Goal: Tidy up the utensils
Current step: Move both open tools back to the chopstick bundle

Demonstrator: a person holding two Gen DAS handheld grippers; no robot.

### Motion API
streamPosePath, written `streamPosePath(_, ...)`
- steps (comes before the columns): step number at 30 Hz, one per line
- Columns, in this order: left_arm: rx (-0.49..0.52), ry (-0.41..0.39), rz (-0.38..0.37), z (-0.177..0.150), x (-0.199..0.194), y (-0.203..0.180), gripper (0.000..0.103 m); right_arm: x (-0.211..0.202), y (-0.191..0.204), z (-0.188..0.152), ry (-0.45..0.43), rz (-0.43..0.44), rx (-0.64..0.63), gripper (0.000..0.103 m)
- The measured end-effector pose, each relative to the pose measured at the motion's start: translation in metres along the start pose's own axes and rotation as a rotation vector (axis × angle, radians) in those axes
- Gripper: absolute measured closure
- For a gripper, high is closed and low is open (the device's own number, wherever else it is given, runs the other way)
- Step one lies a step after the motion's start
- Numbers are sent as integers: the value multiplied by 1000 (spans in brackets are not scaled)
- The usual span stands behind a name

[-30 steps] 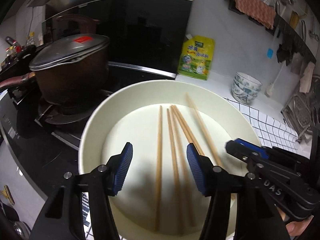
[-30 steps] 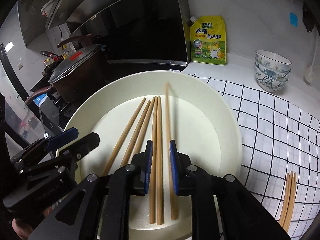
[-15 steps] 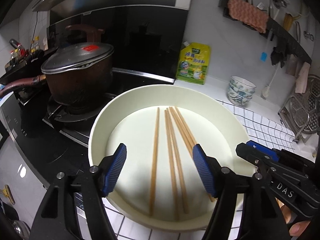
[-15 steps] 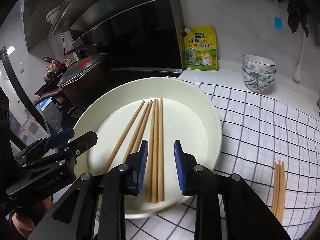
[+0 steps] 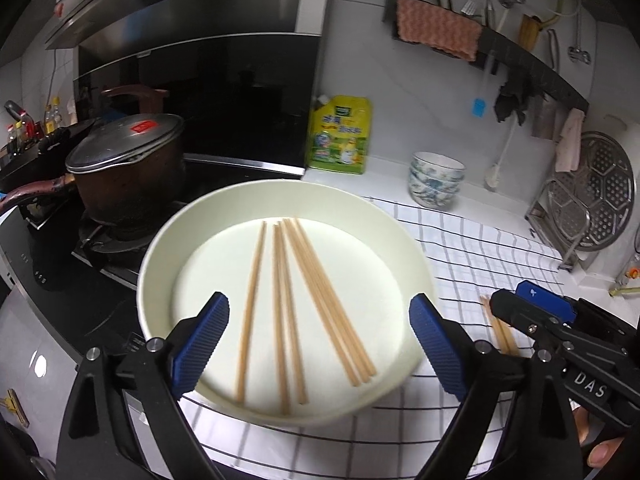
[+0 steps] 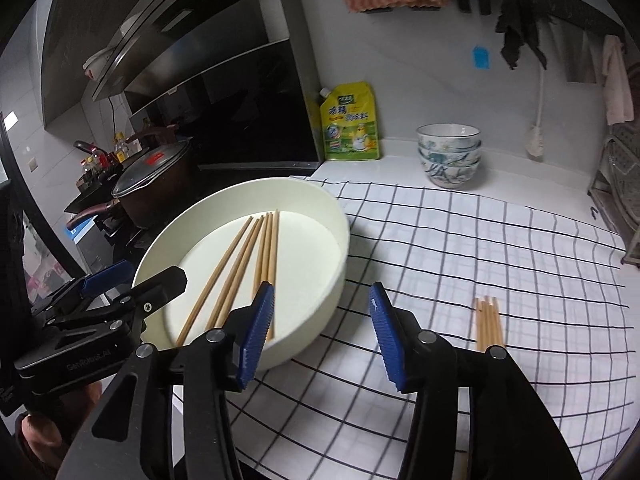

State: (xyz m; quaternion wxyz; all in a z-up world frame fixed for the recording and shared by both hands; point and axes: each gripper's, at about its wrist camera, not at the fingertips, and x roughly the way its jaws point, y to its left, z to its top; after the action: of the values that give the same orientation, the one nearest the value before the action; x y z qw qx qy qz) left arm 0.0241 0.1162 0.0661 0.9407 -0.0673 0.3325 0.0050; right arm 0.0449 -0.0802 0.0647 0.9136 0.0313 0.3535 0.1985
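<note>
Wooden chopsticks (image 5: 288,304) lie loose in the cream basin (image 5: 160,264), fanned in several groups, none gripped. A second bundle of chopsticks (image 6: 487,322) rests on the checked cloth (image 6: 480,240) over the counter, well apart from the basin. Left claw (image 5: 318,344) hangs above the basin's near rim, jaws opening, nothing between the pads. Right claw (image 6: 320,332) is likewise opening and empty, above the cloth beside the basin. Judgement: sorting partly done; the basin's sticks remain to be gathered.

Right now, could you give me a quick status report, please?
Left tongs and right tongs both opening, empty. Loose chopsticks lie in the white basin; a bundle lies on the checked cloth. Nothing in the way.
</note>
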Motion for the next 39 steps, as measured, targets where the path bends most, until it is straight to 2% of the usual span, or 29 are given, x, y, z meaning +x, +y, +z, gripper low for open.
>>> streamPosePath(9,29,28,-76,-21,-4,-49,13,-37,-61,-28,-23,-116,66,49)
streamPosePath(13,40,39,-85,-32,-3,-73,11,-45,-96,-47,1,-173,108,49)
streamPosePath(18,24,69,-96,-47,3,-95,10,-44,-127,-69,59,-203,124,49)
streamPosePath(28,52,175,-79,-76,31,-128,10,-16,-153,-102,177,-228,108,49)
streamPosePath(32,81,170,-37,-80,35,-135,10,-7,-156,-105,192,-225,95,49)
streamPosePath(39,70,208,-17,-89,46,-138,10,4,-156,-110,215,-240,72,49)
